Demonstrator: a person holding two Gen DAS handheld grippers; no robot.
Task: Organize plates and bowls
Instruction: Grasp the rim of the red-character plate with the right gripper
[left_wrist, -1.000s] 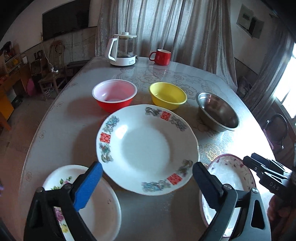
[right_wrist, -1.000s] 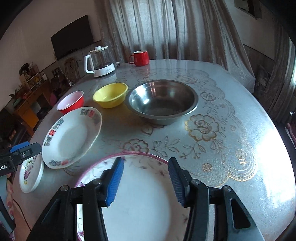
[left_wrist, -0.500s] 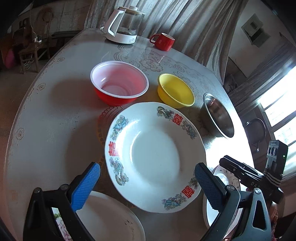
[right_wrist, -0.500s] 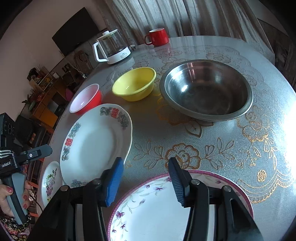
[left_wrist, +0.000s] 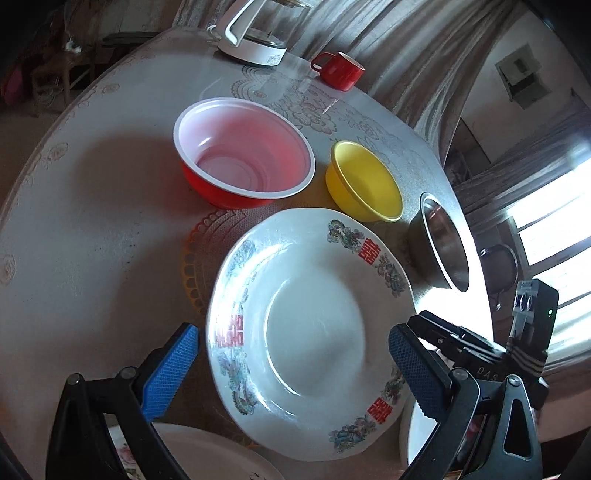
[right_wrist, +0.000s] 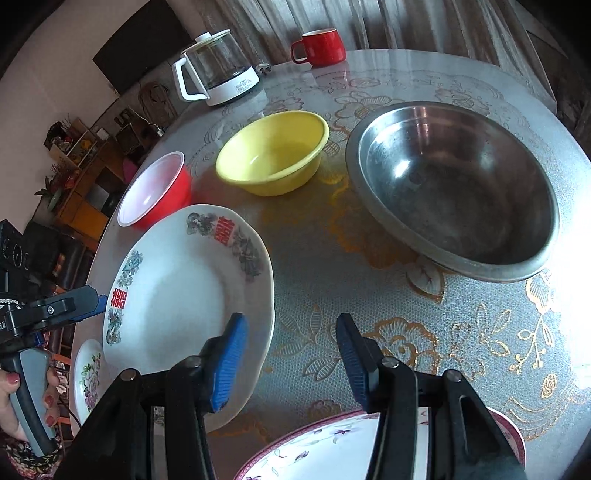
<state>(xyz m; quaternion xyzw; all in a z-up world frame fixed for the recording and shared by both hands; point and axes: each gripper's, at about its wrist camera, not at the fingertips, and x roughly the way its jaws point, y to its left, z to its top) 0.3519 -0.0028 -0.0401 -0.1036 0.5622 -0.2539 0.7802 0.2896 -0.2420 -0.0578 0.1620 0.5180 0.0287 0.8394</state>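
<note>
A large white plate with red characters (left_wrist: 314, 332) (right_wrist: 177, 291) lies on the table. My left gripper (left_wrist: 291, 365) is open, its blue pads either side of the plate's near part, above it. My right gripper (right_wrist: 290, 354) is open and empty, just right of that plate's edge, above a purple-rimmed floral plate (right_wrist: 332, 454). Beyond stand a red bowl (left_wrist: 240, 155) (right_wrist: 155, 192), a yellow bowl (left_wrist: 365, 182) (right_wrist: 273, 151) and a steel bowl (left_wrist: 443, 247) (right_wrist: 454, 184). A small floral plate (left_wrist: 207, 458) (right_wrist: 86, 376) lies at the near left.
A glass kettle on a white base (right_wrist: 214, 70) (left_wrist: 255, 33) and a red mug (right_wrist: 319, 46) (left_wrist: 338, 70) stand at the table's far side. Curtains hang behind. The table (left_wrist: 74, 221) drops off at the left toward chairs and shelves.
Both grippers have moved forward and lower over the table. The large plate now sits between my left pads, and the purple-rimmed plate has slid back under my right gripper.
</note>
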